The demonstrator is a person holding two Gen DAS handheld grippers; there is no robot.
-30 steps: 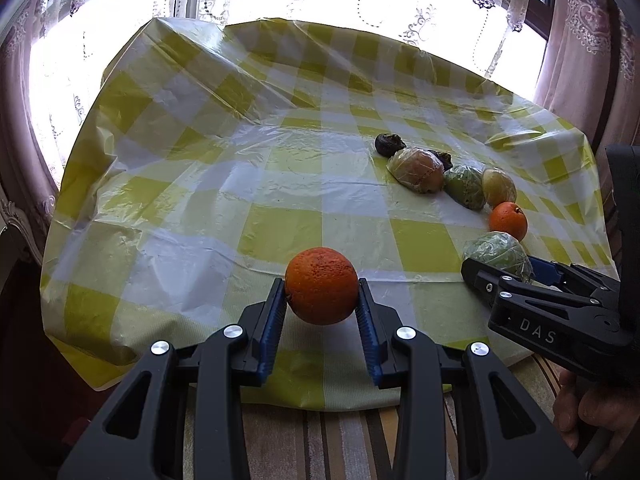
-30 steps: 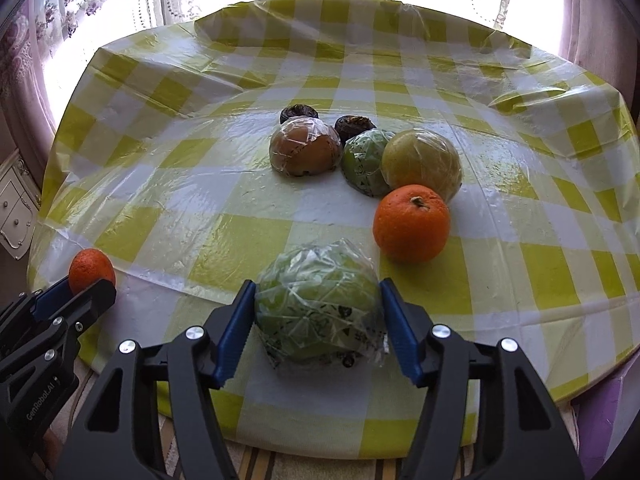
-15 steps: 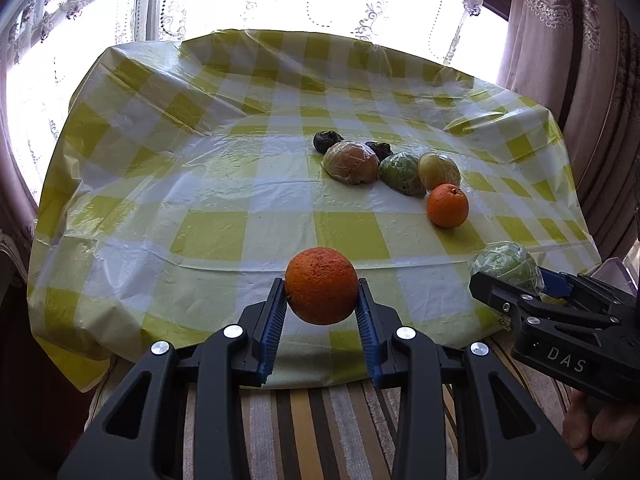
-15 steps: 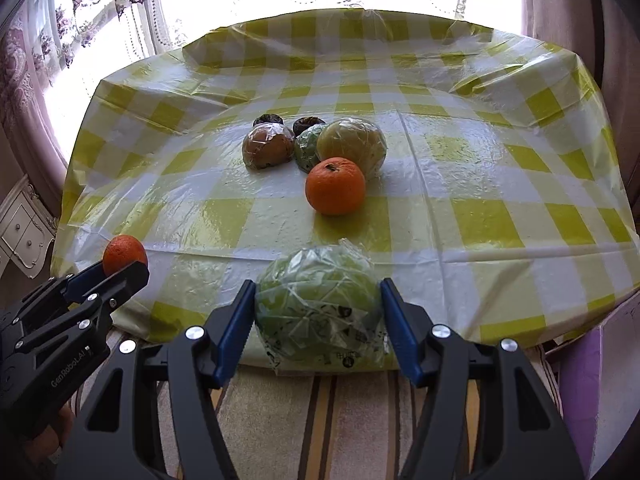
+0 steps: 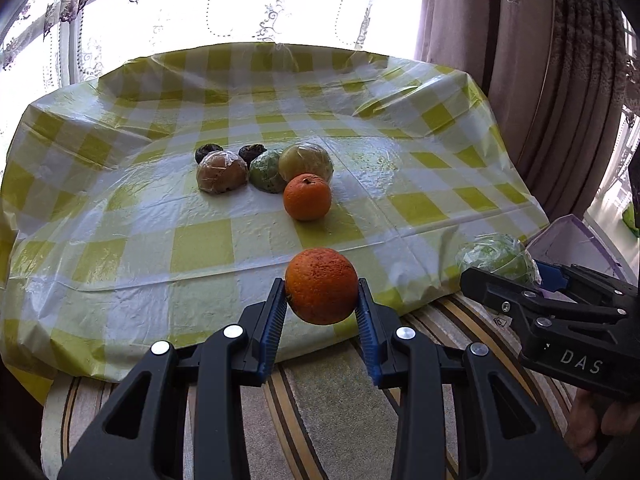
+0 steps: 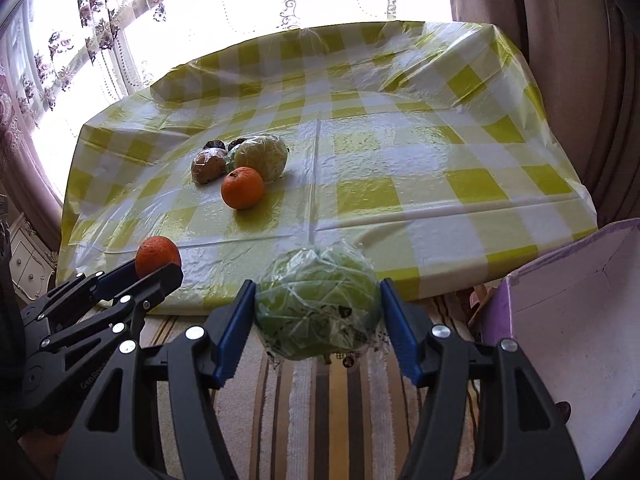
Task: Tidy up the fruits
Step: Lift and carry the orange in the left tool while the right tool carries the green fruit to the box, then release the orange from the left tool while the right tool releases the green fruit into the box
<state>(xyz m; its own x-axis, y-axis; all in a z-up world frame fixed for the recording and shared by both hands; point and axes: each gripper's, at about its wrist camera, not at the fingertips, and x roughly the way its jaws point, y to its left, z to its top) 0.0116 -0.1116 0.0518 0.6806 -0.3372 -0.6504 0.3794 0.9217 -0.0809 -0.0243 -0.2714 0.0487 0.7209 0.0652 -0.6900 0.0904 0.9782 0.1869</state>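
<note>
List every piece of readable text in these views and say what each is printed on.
"DAS": on the black body of the right gripper, seen in the left wrist view.
"GenRobot…": on the body of the left gripper, seen in the right wrist view; its ending is unclear.
Dark print on the wrapped green fruit: too small to read.

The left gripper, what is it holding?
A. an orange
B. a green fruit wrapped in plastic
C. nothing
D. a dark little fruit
A: the left gripper has its blue pads pressed on both sides of an orange, lifted off the table; the wrapped green fruit sits in the right gripper instead.
</note>
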